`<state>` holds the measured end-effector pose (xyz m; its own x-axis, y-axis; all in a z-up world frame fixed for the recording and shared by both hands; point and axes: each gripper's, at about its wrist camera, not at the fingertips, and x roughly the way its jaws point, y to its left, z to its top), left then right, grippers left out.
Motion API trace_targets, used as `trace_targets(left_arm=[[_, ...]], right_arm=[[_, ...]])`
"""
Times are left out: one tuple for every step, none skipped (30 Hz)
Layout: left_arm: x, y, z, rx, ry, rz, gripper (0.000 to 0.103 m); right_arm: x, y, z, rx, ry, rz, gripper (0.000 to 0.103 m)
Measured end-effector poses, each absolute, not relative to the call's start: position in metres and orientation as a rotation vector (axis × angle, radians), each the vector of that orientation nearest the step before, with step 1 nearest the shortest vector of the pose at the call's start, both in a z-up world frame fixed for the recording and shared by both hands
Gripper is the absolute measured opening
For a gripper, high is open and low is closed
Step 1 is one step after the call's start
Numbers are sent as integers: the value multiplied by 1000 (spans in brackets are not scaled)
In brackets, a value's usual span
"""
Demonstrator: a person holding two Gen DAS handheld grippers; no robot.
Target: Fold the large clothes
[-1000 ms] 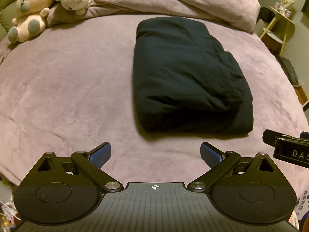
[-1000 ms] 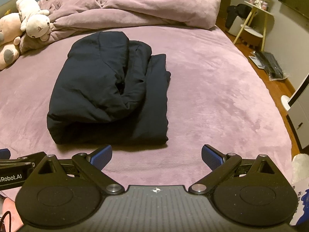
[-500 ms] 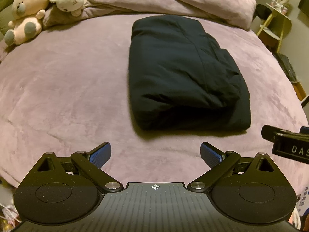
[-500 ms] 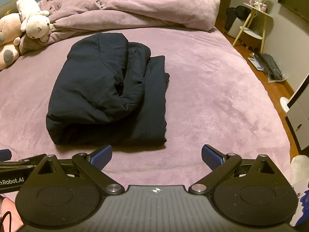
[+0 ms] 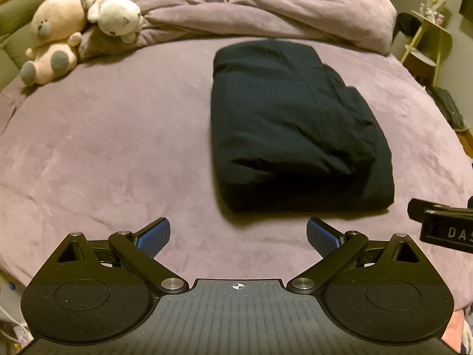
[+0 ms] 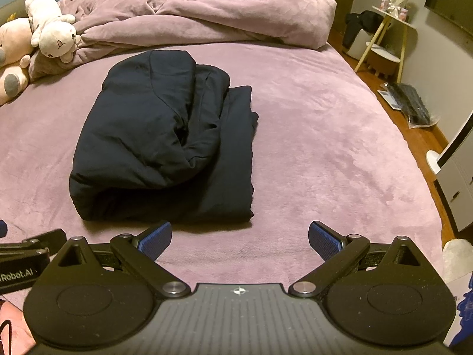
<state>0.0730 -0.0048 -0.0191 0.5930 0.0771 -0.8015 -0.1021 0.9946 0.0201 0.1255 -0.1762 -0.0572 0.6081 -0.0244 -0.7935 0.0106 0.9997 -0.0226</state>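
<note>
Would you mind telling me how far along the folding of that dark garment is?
Mostly done: the dark garment lies folded in a compact bundle on the purple bed. Nothing is in hand; the left gripper and right gripper are both open, short of it. Perhaps left: tidying the looser layers along its right edge.

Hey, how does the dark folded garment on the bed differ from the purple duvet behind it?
The garment is navy, nearly black; the duvet is mauve. The garment is folded into a compact block mid-bed; the duvet lies bunched and rumpled along the far end. The garment looks much smaller than the duvet. Both rest on the bed, untouched by either tongs.
</note>
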Motion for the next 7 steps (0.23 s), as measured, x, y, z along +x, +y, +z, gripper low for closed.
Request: trace_targets(left_arm=[[72,-5,-18,-25,924,107,101],[72,-6,-17,-20,917,110,101],[71,-6,-15,-13,910,113,101],[71,-7,-14,-7,906,116,101],[71,-7,-14,-1,902,118,101],[71,-8,-13,0,900,117,101],[71,-7,-13,-1,899,117,101]], right_arm=[[125,-176,-57,-18,915,-19,99],[125,-175,-57,-20,914,-18,99],[125,-174,-57,-24,914,-17,99],[125,-173,-56,-27,912,-15,99],[125,-173,-56,-31,911,-13,99],[125,-172,-55,-35,909,-13,99],[125,-171,-55,-39,907,-13,99]])
